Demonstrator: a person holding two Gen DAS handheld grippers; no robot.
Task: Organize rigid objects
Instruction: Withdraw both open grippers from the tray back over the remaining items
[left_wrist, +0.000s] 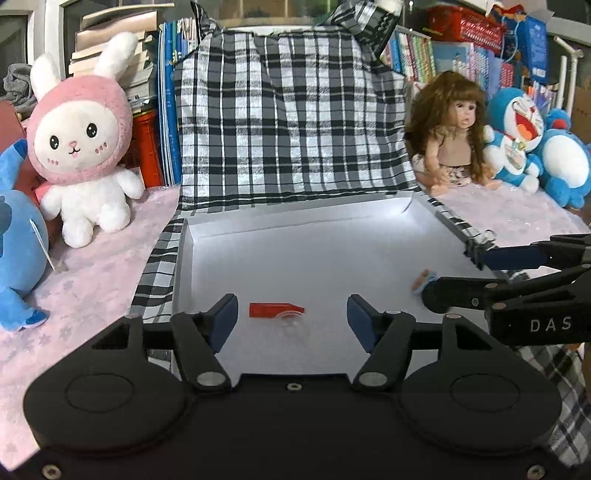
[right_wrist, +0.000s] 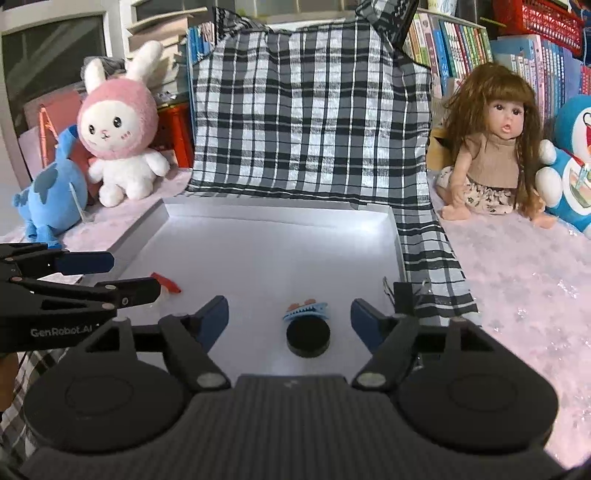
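An open box with a white lining (left_wrist: 295, 218) (right_wrist: 277, 210) and black-and-white plaid cloth lies on the pink surface. On its floor lies a red piece with a clear suction cup (left_wrist: 276, 309) (right_wrist: 168, 283), just ahead of my left gripper (left_wrist: 291, 321) (right_wrist: 122, 277), which is open and holds nothing. A black puck (right_wrist: 308, 338) and a blue toothed hair clip (right_wrist: 304, 310) (left_wrist: 424, 278) lie between the spread fingers of my right gripper (right_wrist: 290, 321) (left_wrist: 452, 275), untouched by the pads. The right gripper is open.
A pink-hooded bunny plush (left_wrist: 81, 147) and a blue plush (left_wrist: 14, 236) sit left of the box. A long-haired doll (right_wrist: 495, 147) and a blue cat plush (left_wrist: 517, 140) sit to its right. A black binder clip (right_wrist: 404, 295) hangs at the box's right rim. Books line the back.
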